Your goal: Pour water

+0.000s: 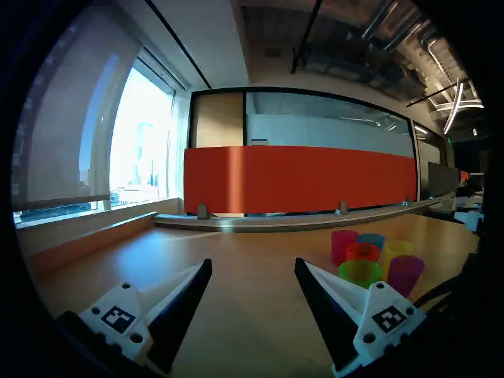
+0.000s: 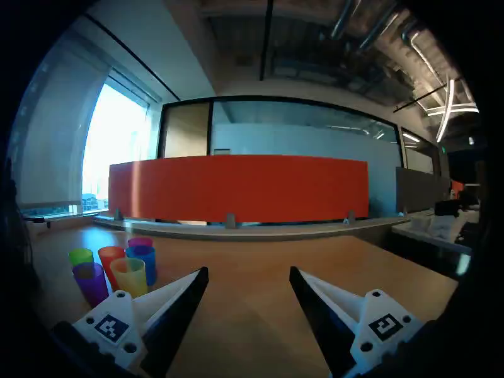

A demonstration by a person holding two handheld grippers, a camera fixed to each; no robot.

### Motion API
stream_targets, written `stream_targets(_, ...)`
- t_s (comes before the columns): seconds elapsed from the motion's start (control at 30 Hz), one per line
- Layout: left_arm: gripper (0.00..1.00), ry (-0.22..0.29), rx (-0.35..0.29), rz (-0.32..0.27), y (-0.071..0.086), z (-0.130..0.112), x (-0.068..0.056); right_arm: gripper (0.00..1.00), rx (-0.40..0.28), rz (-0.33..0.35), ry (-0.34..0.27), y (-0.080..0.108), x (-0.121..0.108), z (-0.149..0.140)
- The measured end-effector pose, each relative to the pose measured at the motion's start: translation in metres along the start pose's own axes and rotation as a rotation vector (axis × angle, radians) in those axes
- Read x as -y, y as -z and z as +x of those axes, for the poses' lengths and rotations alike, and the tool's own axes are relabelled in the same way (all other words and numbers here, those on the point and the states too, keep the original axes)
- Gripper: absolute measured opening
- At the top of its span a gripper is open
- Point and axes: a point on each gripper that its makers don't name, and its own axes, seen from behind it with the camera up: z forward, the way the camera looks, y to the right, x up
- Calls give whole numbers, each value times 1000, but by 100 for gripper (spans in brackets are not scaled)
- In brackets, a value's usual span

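Left gripper point(image 1: 252, 261): nearest the lens in the left gripper view. Its jaws stand wide apart with nothing between them, and the bare tabletop point(image 1: 246, 309) shows through the gap.
Right gripper point(image 2: 248, 269): nearest the lens in the right gripper view. Its jaws are likewise spread and hold nothing.
Cups point(image 1: 372, 258): six coloured plastic cups stand upright in one tight cluster on the tabletop, touching or very nearly so.
Cup position, left gripper view: ahead and to the right, just beyond the right-hand finger. The green cup point(image 1: 360, 272) and purple cup point(image 1: 405, 272) are closest.
Cup position, right gripper view: ahead and to the left. The yellow cup point(image 2: 129, 274) and purple cup point(image 2: 91, 280) are at the front, partly behind the left-hand finger.
Reason for placement (judged): the cluster lies between the two grippers, so either hand can reach a cup. One could then pour while the other steadies.
Contents: cannot tell which cup, if any, holds water.
Pose: both grippers are held low and roughly level. Their fingers point across the tabletop toward the orange screen point(image 1: 296, 179), not at the cups.
Reason for pose (judged): a neutral ready stance, with the jaws opened in advance of a grasp.
Stage (judged): pouring not begun, since no cup is gripped.
Next move (judged): turn one gripper inward onto an outer cup.
Risk (judged): the close packing may cause a neighbouring cup to be knocked.
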Motion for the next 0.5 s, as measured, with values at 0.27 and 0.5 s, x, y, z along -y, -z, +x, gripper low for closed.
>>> stream_targets(0.27,98,-24,-2,-17,-6,4,0,100,29,25,-5,-6,5,-9)
stream_targets(0.5,98,-26,-2,-61,-11,19,-7,100,11,55,5,-14,14,12)
